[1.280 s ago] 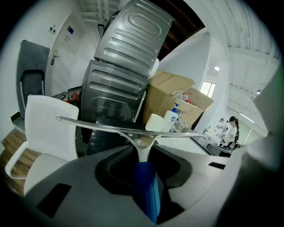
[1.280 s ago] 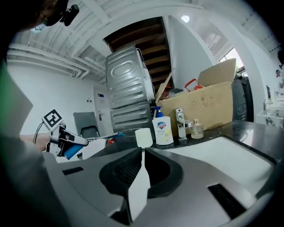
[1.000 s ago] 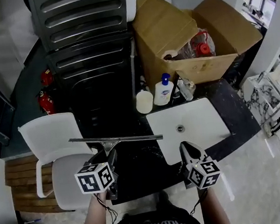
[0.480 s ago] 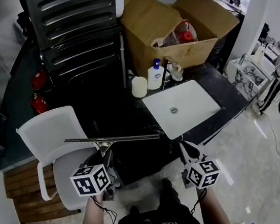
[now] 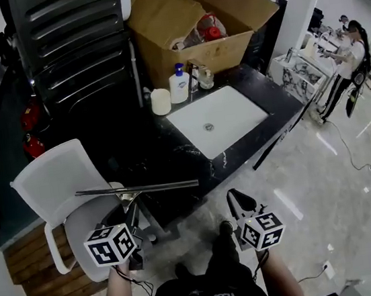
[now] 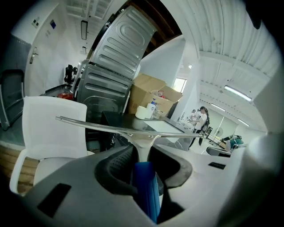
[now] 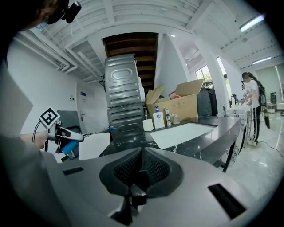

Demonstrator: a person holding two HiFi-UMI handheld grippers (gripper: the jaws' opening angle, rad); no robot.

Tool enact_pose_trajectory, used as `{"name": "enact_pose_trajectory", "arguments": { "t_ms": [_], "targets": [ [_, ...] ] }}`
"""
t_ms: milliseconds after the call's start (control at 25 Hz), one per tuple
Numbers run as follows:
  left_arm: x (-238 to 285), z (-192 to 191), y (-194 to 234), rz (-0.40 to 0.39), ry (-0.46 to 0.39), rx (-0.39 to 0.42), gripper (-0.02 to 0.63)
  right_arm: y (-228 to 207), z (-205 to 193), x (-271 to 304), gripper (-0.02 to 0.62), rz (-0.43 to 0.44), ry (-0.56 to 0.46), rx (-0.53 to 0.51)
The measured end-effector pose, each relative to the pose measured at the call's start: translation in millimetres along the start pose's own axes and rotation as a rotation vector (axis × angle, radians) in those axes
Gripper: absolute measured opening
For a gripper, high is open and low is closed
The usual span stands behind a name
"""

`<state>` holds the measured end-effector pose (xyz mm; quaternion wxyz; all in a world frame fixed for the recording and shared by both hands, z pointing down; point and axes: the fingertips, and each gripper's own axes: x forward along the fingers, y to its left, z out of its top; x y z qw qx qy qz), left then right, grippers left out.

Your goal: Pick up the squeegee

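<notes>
Counter (image 5: 173, 158) behind — squeegee (image 5: 137, 189) (seemingly) over chair (image 5: 54, 183).

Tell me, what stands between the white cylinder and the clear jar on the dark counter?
A white pump bottle with a blue top stands there; the head view shows it.

left claw (image 6: 142, 163) clamped, right claw (image 7: 141, 172) seemingly closed

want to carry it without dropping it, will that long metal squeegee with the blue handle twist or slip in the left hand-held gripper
Probably stiff: the long metal-bladed squeegee runs straight across its whole span. It may twist, since the left hand-held gripper clamps only the narrow blue handle at its middle. Thin frame, so likely light.
</notes>
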<state>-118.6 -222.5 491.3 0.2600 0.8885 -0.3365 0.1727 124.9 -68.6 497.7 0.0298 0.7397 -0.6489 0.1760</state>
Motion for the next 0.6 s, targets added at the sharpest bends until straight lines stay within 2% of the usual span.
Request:
{"name": "enact_pose_trajectory", "arguments": {
  "t_ms": [280,600],
  "targets": [
    [-5.1,-11.6,-10.2,-0.017,0.019,0.017,0.141,-3.2,-12.3,-25.6,0.054,-0.033,0.012,0.006],
    [-13.2,-20.4,-28.0,0.026,-0.002,-0.011,0.141,-18.6,-13.3,-41.2,0.054,-0.01,0.006,0.02]
  ]
}}
